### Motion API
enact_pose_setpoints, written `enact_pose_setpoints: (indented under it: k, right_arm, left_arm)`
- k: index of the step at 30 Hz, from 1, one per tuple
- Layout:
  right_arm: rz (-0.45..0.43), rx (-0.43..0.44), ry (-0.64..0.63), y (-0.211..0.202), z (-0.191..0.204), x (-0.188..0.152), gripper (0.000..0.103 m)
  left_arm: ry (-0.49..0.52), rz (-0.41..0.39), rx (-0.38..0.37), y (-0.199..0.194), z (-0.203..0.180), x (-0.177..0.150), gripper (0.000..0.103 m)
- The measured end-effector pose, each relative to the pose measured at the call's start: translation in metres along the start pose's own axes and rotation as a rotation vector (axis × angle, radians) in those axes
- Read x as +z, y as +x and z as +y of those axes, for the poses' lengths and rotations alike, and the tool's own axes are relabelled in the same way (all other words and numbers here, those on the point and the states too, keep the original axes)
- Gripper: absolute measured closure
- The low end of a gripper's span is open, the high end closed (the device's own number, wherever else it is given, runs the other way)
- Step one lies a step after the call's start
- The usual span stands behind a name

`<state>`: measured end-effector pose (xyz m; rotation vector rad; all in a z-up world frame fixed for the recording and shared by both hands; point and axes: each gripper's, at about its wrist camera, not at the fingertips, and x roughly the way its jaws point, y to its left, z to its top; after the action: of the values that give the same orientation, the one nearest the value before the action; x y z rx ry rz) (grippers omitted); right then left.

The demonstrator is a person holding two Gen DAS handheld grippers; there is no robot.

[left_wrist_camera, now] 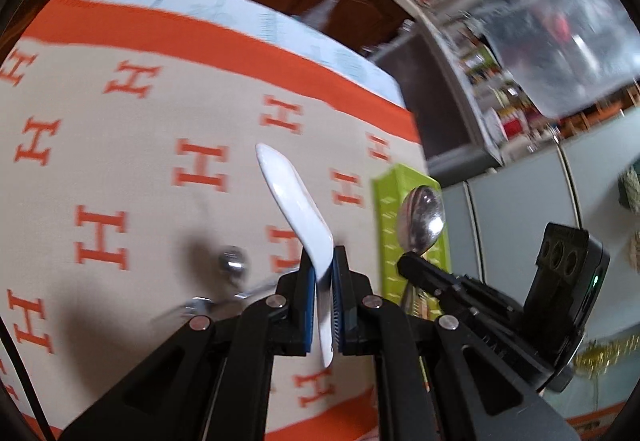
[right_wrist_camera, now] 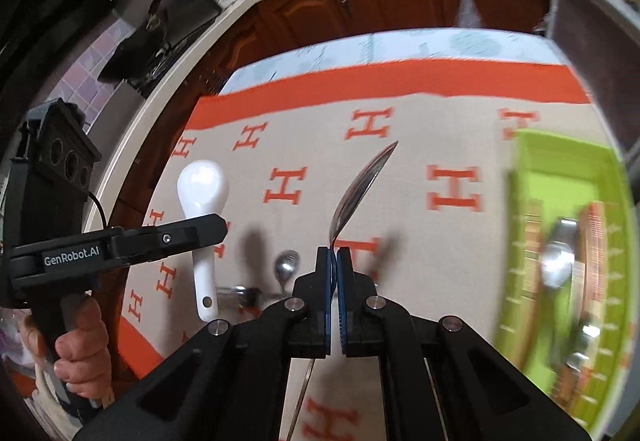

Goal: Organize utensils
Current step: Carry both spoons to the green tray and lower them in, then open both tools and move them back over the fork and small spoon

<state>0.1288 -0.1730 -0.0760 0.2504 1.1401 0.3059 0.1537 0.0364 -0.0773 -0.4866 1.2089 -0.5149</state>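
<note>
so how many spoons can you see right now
4 at least: a white spoon in the left gripper, a metal spoon in the right gripper, a small metal one on the tablecloth, and one in the green tray. Blur may hide more there.

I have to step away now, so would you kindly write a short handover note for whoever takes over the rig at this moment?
Left claw: shut on the white spoon, held above the cloth.
Right claw: shut on a metal spoon, also in the air.
Green tray: at the right edge of the table, with at least one metal utensil in it already.
Left on the cloth: a small metal spoon and another metal piece beside it.
Next: probably carry both held spoons to the tray, then collect the rest.
</note>
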Motion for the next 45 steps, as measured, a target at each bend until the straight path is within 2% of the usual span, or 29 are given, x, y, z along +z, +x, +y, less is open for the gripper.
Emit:
enact_pose_setpoints:
  k: [2, 5, 6, 10, 12, 18, 21, 23, 27, 29, 30, 31, 32, 33, 35, 36, 40, 42, 45]
  right_arm:
    - [-0.020, -0.041, 0.005, -0.028, -0.017, -0.004, 0.101]
    - [-0.035, -0.152, -0.012, -0.058, -0.047, -0.012, 0.101]
    - [-0.027, -0.216, -0.019, -0.063, -0.057, -0.016, 0.101]
    - [0.037, -0.374, -0.020, -0.060, -0.097, -0.033, 0.101]
    - [0.070, -0.403, -0.022, -0.053, -0.111, -0.042, 0.101]
    - [0.098, -0.341, 0.001, -0.040, -0.129, -0.053, 0.100]
    - [0.070, -0.316, 0.024, -0.040, -0.126, -0.050, 0.100]
    - [0.043, -0.315, 0.029, -0.050, -0.122, -0.051, 0.098]
    - [-0.016, -0.371, 0.070, -0.079, -0.122, -0.061, 0.097]
    - [-0.041, -0.362, 0.101, -0.093, -0.123, -0.066, 0.097]
    - [-0.055, -0.353, 0.117, -0.100, -0.125, -0.069, 0.097]
    - [-0.066, -0.343, 0.130, -0.106, -0.124, -0.072, 0.097]
    - [-0.071, -0.340, 0.138, -0.109, -0.124, -0.074, 0.097]
    - [-0.075, -0.341, 0.145, -0.112, -0.123, -0.077, 0.097]
    - [-0.080, -0.347, 0.152, -0.116, -0.121, -0.080, 0.097]
    - [-0.082, -0.347, 0.155, -0.118, -0.119, -0.083, 0.097]
    - [-0.091, -0.336, 0.164, -0.124, -0.114, -0.090, 0.097]
    - [-0.096, -0.322, 0.167, -0.128, -0.109, -0.093, 0.097]
    - [-0.100, -0.311, 0.163, -0.129, -0.103, -0.097, 0.097]
  left_arm:
    - [0.046, 0.018, -0.016, 0.006, -0.023, -0.004, 0.098]
    - [0.108, 0.052, -0.026, 0.023, -0.056, -0.011, 0.098]
    - [0.128, 0.066, -0.023, 0.031, -0.068, -0.014, 0.098]
    - [0.196, 0.118, 0.000, 0.064, -0.106, -0.023, 0.098]
    - [0.224, 0.144, 0.019, 0.081, -0.122, -0.027, 0.098]
    - [0.249, 0.205, 0.063, 0.129, -0.148, -0.030, 0.098]
    - [0.259, 0.233, 0.081, 0.149, -0.156, -0.032, 0.098]
    - [0.269, 0.245, 0.093, 0.160, -0.161, -0.035, 0.098]
    - [0.273, 0.268, 0.135, 0.180, -0.162, -0.040, 0.098]
    - [0.270, 0.274, 0.159, 0.189, -0.160, -0.040, 0.098]
    - [0.268, 0.276, 0.169, 0.194, -0.159, -0.039, 0.097]
    - [0.265, 0.276, 0.184, 0.196, -0.157, -0.039, 0.091]
    - [0.258, 0.274, 0.189, 0.196, -0.155, -0.040, 0.080]
    - [0.249, 0.266, 0.180, 0.193, -0.154, -0.041, 0.079]
    - [0.244, 0.257, 0.154, 0.188, -0.153, -0.042, 0.069]
    - [0.249, 0.249, 0.146, 0.181, -0.154, -0.044, 0.069]
    - [0.266, 0.212, 0.145, 0.155, -0.154, -0.050, 0.054]
    - [0.272, 0.195, 0.143, 0.140, -0.151, -0.053, 0.054]
    - [0.278, 0.169, 0.180, 0.117, -0.144, -0.058, 0.053]
